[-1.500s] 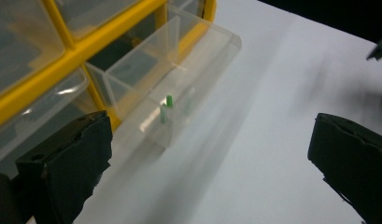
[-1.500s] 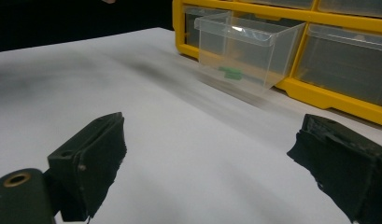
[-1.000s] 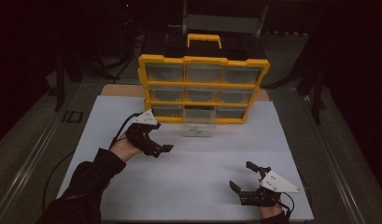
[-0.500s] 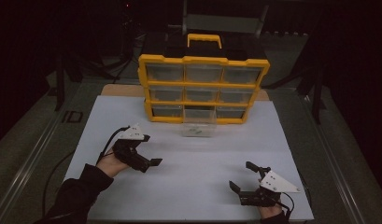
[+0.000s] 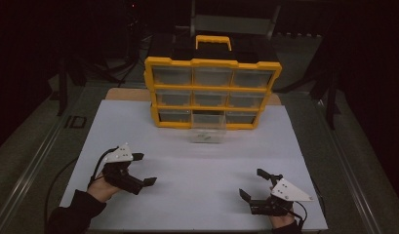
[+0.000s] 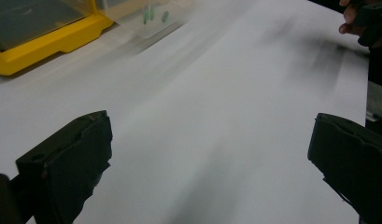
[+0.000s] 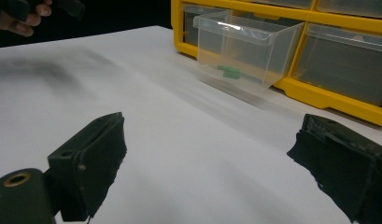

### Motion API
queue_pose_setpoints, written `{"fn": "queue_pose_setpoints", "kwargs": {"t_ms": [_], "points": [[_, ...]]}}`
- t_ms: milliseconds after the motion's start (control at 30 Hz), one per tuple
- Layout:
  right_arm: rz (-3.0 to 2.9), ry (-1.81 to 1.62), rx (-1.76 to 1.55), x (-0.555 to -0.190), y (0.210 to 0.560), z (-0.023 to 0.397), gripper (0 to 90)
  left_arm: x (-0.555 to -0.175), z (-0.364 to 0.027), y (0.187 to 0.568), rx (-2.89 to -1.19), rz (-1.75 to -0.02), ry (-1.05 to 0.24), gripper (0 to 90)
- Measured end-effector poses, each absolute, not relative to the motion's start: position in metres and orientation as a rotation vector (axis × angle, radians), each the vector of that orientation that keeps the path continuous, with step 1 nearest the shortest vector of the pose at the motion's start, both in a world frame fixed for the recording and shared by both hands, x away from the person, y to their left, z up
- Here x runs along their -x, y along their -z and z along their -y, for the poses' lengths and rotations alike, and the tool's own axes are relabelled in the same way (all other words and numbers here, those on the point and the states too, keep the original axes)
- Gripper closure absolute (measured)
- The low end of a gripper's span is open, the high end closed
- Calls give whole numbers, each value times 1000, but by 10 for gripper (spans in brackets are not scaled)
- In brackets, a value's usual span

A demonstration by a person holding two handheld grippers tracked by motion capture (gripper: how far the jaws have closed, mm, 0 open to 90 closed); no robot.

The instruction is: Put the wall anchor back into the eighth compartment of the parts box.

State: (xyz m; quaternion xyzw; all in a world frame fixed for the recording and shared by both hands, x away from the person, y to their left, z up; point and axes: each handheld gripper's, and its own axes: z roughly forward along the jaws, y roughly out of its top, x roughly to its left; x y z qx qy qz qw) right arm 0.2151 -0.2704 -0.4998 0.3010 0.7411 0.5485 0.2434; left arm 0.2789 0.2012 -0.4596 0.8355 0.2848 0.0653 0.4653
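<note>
**A:** Dark room, white sheet point(image 5: 197, 165) laid over the table, yellow organizer point(image 5: 212, 92) stood upright at the far edge. What is changed since a second ago?

**B:** The left gripper point(image 5: 141, 170) is pulled back from near the organizer's lower left toward the near left of the sheet. Motion blur is seen in the left gripper view. The right gripper point(image 5: 258, 184) is unchanged, near right.

**A:** Jaw state?

**B:** Both are spread wide, with nothing held. Bare sheet is seen between each pair of jaws.

**A:** And the drawer?

**B:** The clear drawer point(image 5: 207, 131) is pulled out of the bottom row's middle slot and set on the sheet, just in front of the organizer, well apart from both grippers. Small green parts point(image 7: 229, 71) are seen inside.

**A:** Meaning?

**B:** Judged as a retreat after the drawer was set down; a fresh approach is needed before the drawer or its parts are handled.

**A:** Counts?

**B:** One organizer, nine slots in three rows of three, one drawer out, two grippers. Roughly three green parts are counted; too blurred for certainty.
</note>
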Motion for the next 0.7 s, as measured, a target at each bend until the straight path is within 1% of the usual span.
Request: {"fn": "queue_pose_setpoints", "kwargs": {"t_ms": [367,700], "points": [[-2023,-1496,-816,-215,500,271,82,-259,-207,476,-2032,-703,-198,0],[-2028,-1494,-819,-215,500,270,82,-249,-219,498,-1969,-742,-166,0]]}}
